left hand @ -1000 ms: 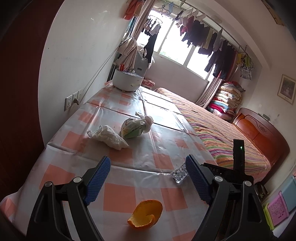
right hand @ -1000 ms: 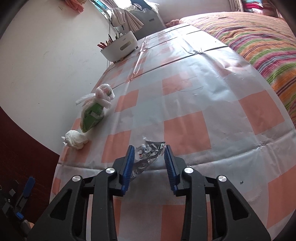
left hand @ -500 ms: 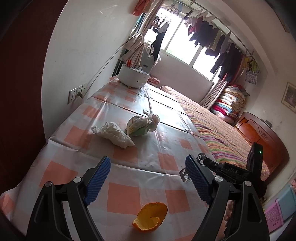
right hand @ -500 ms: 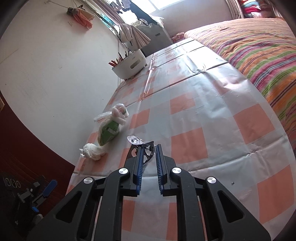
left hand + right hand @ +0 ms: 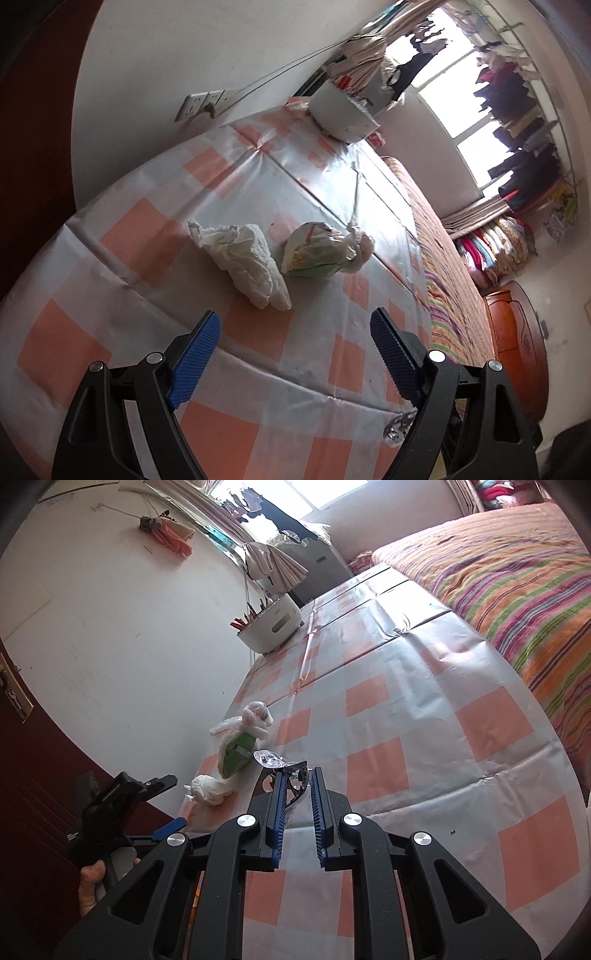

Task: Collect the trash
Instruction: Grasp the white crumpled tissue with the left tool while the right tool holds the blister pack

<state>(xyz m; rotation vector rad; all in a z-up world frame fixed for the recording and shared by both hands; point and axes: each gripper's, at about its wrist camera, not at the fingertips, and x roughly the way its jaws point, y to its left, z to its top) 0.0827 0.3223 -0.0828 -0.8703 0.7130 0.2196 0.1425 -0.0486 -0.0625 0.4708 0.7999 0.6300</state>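
Right wrist view shows our right tongs (image 5: 298, 786) pinching the crinkled foil wrapper (image 5: 271, 759) clear of the table (image 5: 424, 716), ready to carry off. Our left tongs (image 5: 295, 338) hang spread toward the crumpled tissue (image 5: 247, 264), knotted bag (image 5: 321, 251) just beside it, nothing between.

Two grippers: left (image 5: 295, 328) and right (image 5: 298, 786), each with two blue-padded fingers (image 5: 195, 347). On the tabletop (image 5: 424, 716): one crumpled tissue (image 5: 247, 266), one knotted bag (image 5: 321, 253), one white tub (image 5: 271, 626). One foil blister pack (image 5: 280, 768) sits between the right fingers. One bed (image 5: 517, 572).
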